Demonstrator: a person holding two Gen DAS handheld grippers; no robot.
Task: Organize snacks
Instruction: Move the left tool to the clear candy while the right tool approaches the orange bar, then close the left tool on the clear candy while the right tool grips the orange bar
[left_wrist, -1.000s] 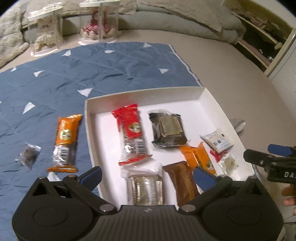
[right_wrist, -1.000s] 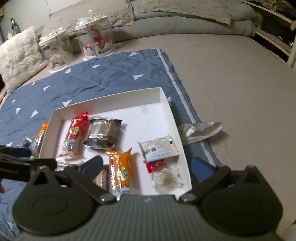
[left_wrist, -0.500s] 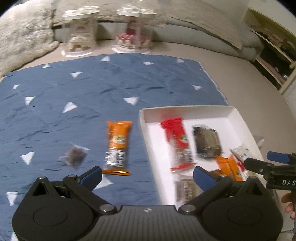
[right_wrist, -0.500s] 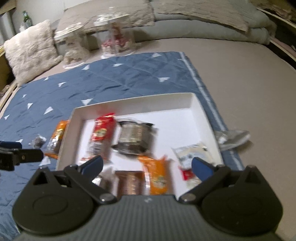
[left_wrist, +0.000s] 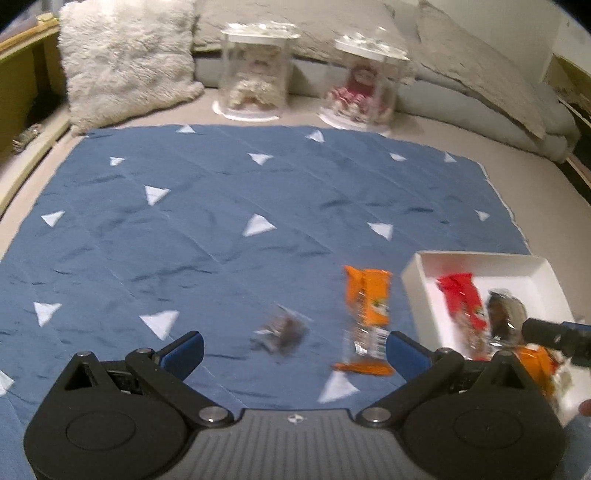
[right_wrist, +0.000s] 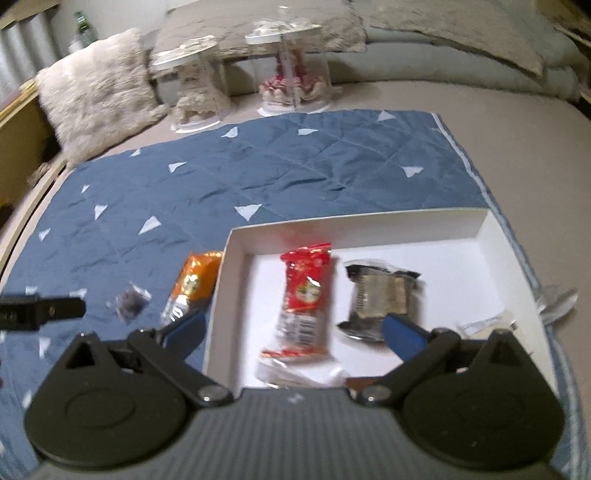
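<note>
A white box (left_wrist: 413, 275) (right_wrist: 354, 225) lies on a blue quilt and holds several snacks, among them a red packet (right_wrist: 304, 291) (left_wrist: 461, 299) and a dark clear-wrapped cake (right_wrist: 380, 295). Outside it on the quilt lie an orange bar (left_wrist: 367, 317) (right_wrist: 192, 284) and a small dark candy (left_wrist: 282, 332) (right_wrist: 129, 299). My left gripper (left_wrist: 293, 349) is open and empty, just short of the candy and the bar. My right gripper (right_wrist: 293, 328) is open and empty over the box's near left part.
The blue quilt (left_wrist: 221, 206) with white triangles covers a beige bed. Two clear domes with dolls (left_wrist: 255, 74) (left_wrist: 365, 85) and a fluffy pillow (left_wrist: 125, 62) stand at the back. A crumpled clear wrapper (right_wrist: 557, 299) lies right of the box.
Both grippers have swung left. The left view now centres on the candy and orange bar on the quilt, with the box at its right edge. Both stay open.
</note>
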